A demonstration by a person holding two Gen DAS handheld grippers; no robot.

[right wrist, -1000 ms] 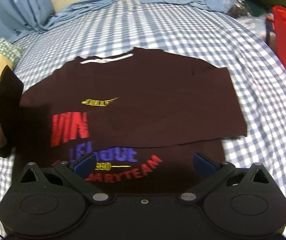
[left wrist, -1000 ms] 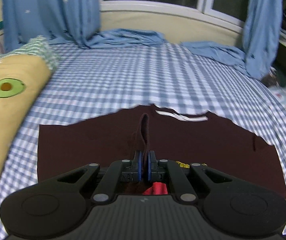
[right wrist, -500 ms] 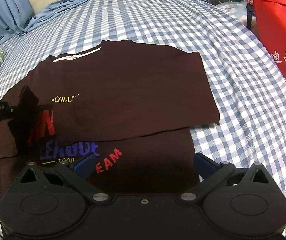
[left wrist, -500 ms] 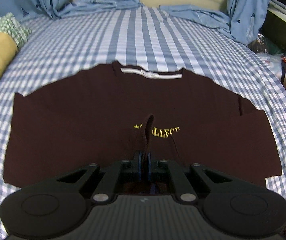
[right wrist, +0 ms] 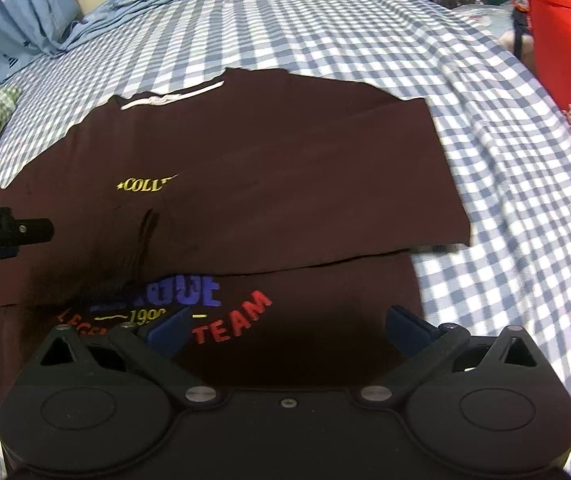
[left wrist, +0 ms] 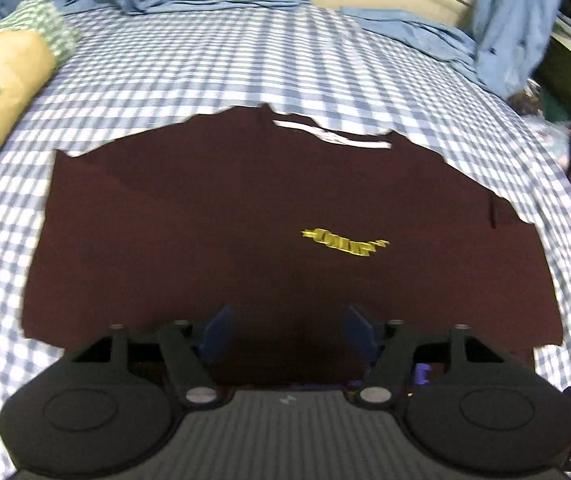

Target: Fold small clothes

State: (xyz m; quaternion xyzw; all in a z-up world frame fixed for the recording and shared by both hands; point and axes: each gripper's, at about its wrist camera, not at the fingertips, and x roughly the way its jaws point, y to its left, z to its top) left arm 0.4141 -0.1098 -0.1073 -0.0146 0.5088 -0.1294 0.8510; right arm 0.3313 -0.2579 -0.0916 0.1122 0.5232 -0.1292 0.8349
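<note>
Fingers on the left gripper are spreading apart right now, blue pads on either side with nothing clamped between them, just the dark maroon shirt lying flat underneath. Can't tell if the tips actually brush the cloth or hang just above it. The shirt sits spread on the blue-and-white checked bedsheet, white neck trim at the far edge, a bit of yellow lettering showing right of centre.

From the other camera, the right gripper has its fingers wide apart too, pads empty, hovering over the near part of the shirt where the red and blue print is (partly covered, so only bits of the words read). Both sleeves are folded in across the chest, the upper layer's edge running across just above that print. The tip of the left gripper pokes in from the left edge over the folded sleeve.

Around the bed: a yellow avocado pillow on the left, blue curtains at the back, a red bag off to the right
</note>
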